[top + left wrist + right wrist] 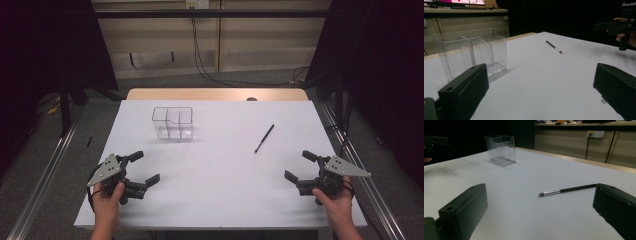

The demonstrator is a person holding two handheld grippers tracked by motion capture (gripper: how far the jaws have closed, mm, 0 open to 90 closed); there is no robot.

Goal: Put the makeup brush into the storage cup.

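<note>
My left gripper [145, 167] sits in my left hand [107, 200] near the front left corner of the table [220, 200]. Its two black jaws are wide apart and there is nothing between them. It points across the white top toward the middle.

My right gripper [300, 165] sits in my right hand [338, 202] near the front right corner. Its jaws are wide apart too, and they hold nothing. It points back toward the middle as well.

The nearest thing to my right gripper is a thin black brush [264, 138]. It lies flat on the right half of the table, well apart from both grippers and closer to the right edge than the left. In the right gripper view the brush [567, 190] has a silver band and a small soft tip, and its dark handle runs off behind my right jaw.

Farther away, toward the back left part of the table, stands a clear plastic box [172, 123]. It is upright and has walls inside that split it into parts. In the left gripper view the clear plastic box [471, 52] is just past my left jaw.
</note>
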